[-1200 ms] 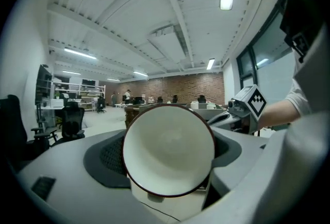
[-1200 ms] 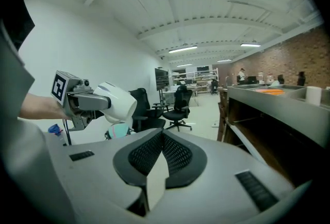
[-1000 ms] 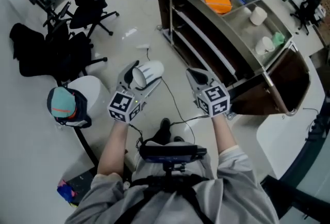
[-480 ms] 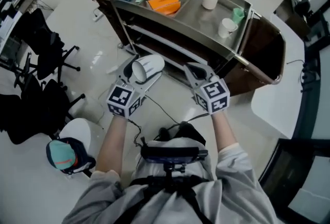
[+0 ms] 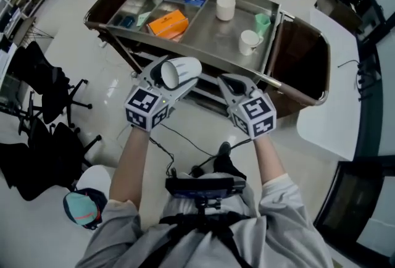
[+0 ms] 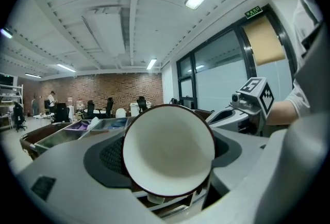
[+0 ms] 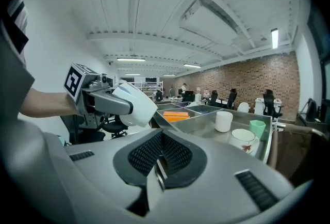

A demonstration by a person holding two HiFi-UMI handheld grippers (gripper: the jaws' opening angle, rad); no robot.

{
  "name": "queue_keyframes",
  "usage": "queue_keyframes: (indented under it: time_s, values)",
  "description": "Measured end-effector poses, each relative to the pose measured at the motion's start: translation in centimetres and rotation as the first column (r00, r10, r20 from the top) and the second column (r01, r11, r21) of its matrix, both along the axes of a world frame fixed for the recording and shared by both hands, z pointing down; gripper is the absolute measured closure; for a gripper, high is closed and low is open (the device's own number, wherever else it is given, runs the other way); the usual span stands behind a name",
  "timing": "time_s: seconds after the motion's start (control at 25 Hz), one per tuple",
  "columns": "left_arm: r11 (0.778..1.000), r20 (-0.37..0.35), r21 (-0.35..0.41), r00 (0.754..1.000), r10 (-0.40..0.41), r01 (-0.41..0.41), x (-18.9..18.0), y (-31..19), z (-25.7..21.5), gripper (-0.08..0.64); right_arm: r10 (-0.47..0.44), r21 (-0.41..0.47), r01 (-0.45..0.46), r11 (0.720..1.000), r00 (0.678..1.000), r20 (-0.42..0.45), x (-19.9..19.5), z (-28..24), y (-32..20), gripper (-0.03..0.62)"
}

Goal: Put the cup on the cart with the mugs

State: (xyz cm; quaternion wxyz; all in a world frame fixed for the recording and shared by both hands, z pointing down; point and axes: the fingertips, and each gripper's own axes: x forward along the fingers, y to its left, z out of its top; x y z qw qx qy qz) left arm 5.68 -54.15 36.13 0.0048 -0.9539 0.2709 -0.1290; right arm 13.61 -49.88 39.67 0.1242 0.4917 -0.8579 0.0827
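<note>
In the left gripper view the cup (image 6: 169,150) faces the camera mouth-first. It fills the gap between the jaws, hiding their tips and most of the cart (image 6: 56,134) behind it. The left gripper (image 5: 168,80) stands wide, pinching the cup by its sides. The cup is held in the air just near of the cart's front edge, not on it. Whether the cup has a handle I cannot tell.

The head view shows the cart's whole top, but both grippers cover part of its lower shelves.

Only the right gripper view shows the cup's white outside from the side, along with two white mugs (image 7: 224,121), a green cup (image 7: 257,128) and an orange box (image 7: 176,114) on the cart. The right gripper (image 7: 161,152) is pressed together with nothing in it.
</note>
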Motion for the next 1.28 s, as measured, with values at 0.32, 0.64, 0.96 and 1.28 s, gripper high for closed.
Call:
queue_keyframes:
  time_s: [0.32,0.64,0.96,1.28]
  values:
    - [0.992,0.176,0.007,0.976,0.126,-0.129,9.9,-8.9,-3.3,0.135,0.01,0.019,-0.011,1.0,1.0,0.022,6.1,-3.5,-6.3,0.589]
    - [0.971,0.405,-0.065,0.883,0.238,-0.231,17.2,-15.7,-0.8,0.135,-0.014,0.02,0.013,1.0,1.0,0.024,10.1,-4.0,-10.5,0.589]
    - [0.933,0.578,-0.214,0.732,0.361,-0.291,20.2,-20.1,5.3,0.135,0.023,0.001,-0.023,1.0,0.998,0.053,13.1,-3.6,-12.6,0.589]
    - [0.903,0.674,-0.296,0.602,0.429,-0.311,21.1,-22.2,10.8,0.135,0.062,-0.025,-0.06,0.998,0.995,0.076,14.4,-2.3,-13.5,0.589]
